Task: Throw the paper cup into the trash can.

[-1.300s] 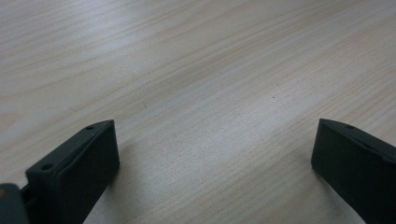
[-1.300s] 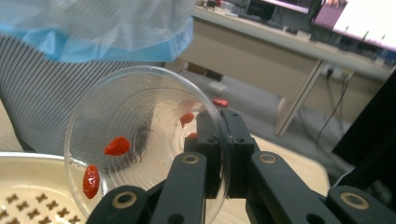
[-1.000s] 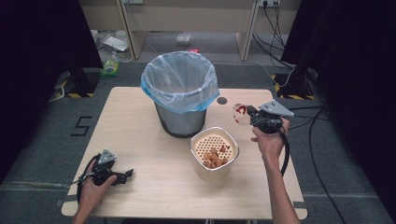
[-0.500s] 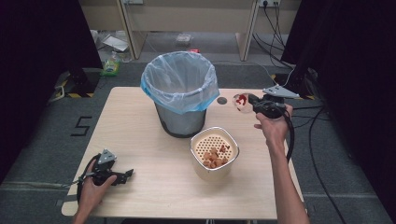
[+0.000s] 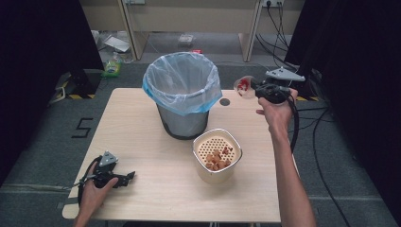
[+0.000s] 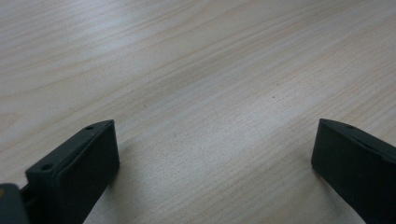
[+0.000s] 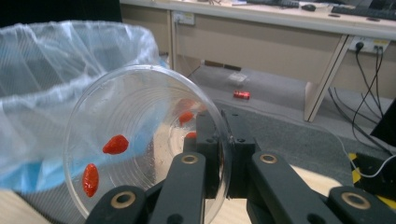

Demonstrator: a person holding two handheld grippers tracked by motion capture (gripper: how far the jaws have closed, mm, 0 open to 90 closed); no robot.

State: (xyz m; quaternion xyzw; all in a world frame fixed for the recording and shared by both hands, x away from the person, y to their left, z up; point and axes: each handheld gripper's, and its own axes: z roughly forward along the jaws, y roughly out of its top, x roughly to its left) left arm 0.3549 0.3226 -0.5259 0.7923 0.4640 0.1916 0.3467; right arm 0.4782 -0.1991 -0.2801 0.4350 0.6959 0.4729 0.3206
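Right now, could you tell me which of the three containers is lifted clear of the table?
The clear plastic dish, clamped at its rim by the right hand-held gripper. The lined bin and the perforated tub both stand on the table.

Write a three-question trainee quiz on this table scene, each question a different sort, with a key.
1. True or false: the right tongs are shut on the rim of a clear plastic dish with red bits stuck inside it.
2. Multiple choice: in the high view, where does the left tongs sit? A) over the bin B) low at the table's near left corner C) inside the strainer bowl
3. Fill in: the bin is lined with a pale ____ plastic bag.

Key
1. True; the dish is tilted on edge beside the bin.
2. B; its jaws stand apart with bare wood between them.
3. Blue. The perforated strainer bowl of food scraps stands in front of the bin.
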